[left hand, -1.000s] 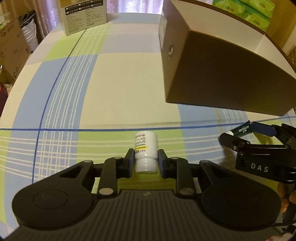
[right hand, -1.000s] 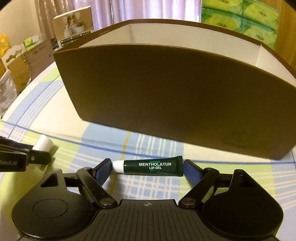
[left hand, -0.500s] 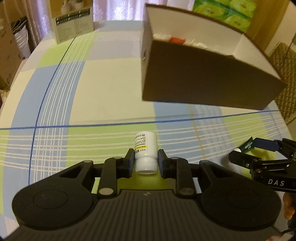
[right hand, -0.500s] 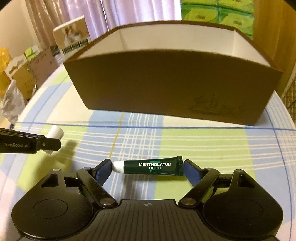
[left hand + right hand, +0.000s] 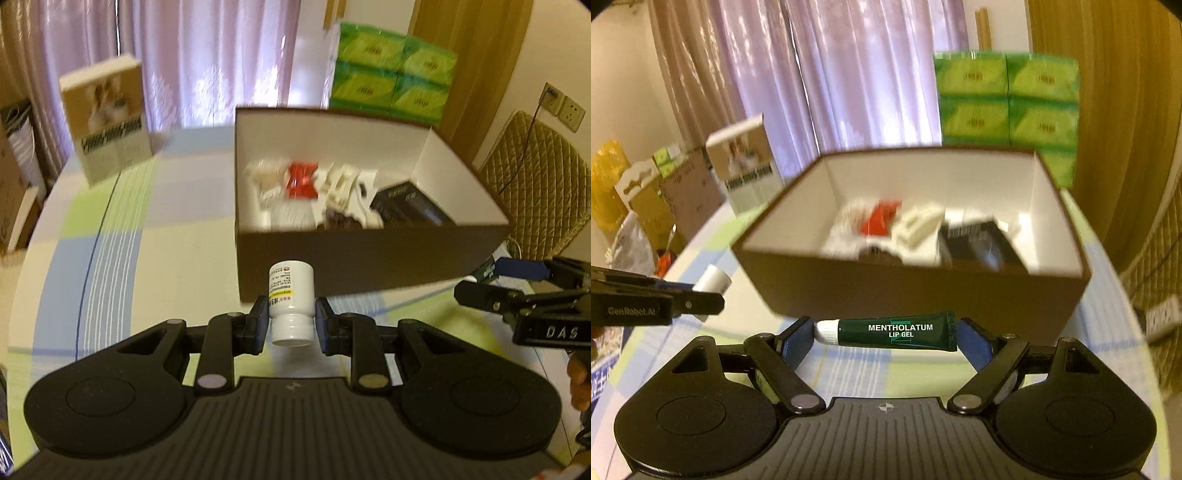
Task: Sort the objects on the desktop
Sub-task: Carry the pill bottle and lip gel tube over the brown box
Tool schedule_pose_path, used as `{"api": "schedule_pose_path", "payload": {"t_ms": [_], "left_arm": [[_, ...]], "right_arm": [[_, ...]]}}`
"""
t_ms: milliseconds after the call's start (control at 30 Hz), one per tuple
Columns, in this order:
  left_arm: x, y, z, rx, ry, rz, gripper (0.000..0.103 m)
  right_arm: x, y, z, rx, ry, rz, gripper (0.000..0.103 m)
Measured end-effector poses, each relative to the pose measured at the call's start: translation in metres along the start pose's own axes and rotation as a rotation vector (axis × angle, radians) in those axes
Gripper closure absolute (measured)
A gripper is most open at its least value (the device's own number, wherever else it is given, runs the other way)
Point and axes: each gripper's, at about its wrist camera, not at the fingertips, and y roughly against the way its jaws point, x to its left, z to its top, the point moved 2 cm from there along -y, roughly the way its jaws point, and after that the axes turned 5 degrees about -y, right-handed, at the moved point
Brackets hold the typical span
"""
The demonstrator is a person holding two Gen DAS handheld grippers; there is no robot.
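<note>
Blurred contents, unreadable print

Items inside the brown cardboard box (image 5: 923, 291) smear together; the small white bottle's (image 5: 291, 291) label is illegible.

Background: lilac curtains (image 5: 849, 74); stacked green tissue packs (image 5: 1006, 99); an upright printed carton (image 5: 107, 118) on the checked tablecloth (image 5: 122, 221); a quilted chair back (image 5: 535, 184); a wall socket (image 5: 570, 110); cardboard boxes (image 5: 676, 184); a yellow bag (image 5: 605, 177).

My left tongs (image 5: 290, 322) fill the lower frame: matte black, a ribbed centre plate, two round housings, silver rivets on the linkage arms. My right tongs (image 5: 886, 338) are built alike, with blue pads (image 5: 975, 341). At the left view's right edge they read "DAS"; at the right view's left edge, "GenRobot.AI".
</note>
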Motion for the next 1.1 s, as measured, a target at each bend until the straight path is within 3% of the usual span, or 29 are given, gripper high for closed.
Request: {"api": "schedule_pose_path", "payload": {"t_ms": [267,500,900,1100], "left_arm": [[-0.005,-0.007,0.045,-0.064,-0.030,-0.011,0.081],[-0.007,-0.032,0.074,-0.046,-0.030,-0.036,0.081],[-0.010,-0.099,0.102,0.135,-0.021,-0.164,0.081],[-0.013,-0.134,0.101,0.244,-0.004,-0.175,0.081]], "right_arm": [[-0.005,-0.008,0.039,-0.063,0.017,0.011,0.022],[-0.011,-0.037,0.061,-0.039,0.085,0.027,0.022],[-0.033,-0.099,0.081,0.165,0.163,0.097,0.022],[-0.043,-0.113,0.086,0.224,0.196,0.101,0.022]]}}
